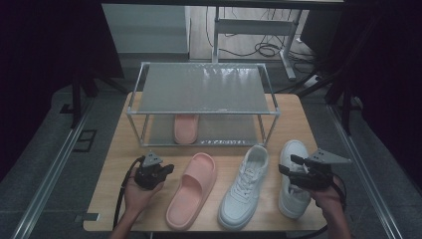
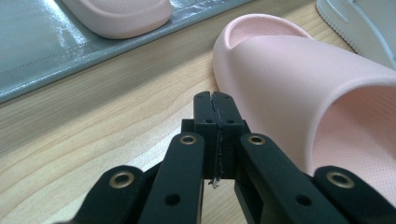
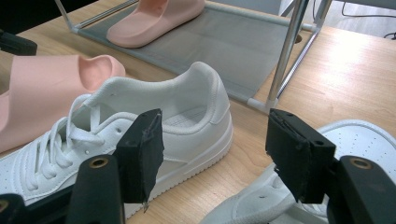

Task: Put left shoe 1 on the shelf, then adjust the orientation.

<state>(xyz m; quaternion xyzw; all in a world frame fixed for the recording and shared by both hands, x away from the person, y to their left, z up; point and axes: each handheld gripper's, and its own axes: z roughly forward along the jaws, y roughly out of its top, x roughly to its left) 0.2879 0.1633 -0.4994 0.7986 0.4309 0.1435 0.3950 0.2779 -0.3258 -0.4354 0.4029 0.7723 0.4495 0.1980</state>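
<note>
High view: a pink slide [image 1: 191,195] lies on the table [image 1: 114,164] before the rack [image 1: 201,89], its mate [image 1: 185,128] already on the lower shelf. The left gripper [image 1: 166,169] sits just left of it; the right gripper [image 1: 287,166] hovers over a sneaker [image 1: 293,194], with another sneaker [image 1: 244,186] beside it.

Left gripper view: jaws pressed together, empty, near the slide's [image 2: 299,84] strap. To lift it well, I judge they must first spread, then pinch the strap's edge.

Right gripper view: jaws spread, holding nothing, the sneaker [image 3: 187,116] ahead.
</note>
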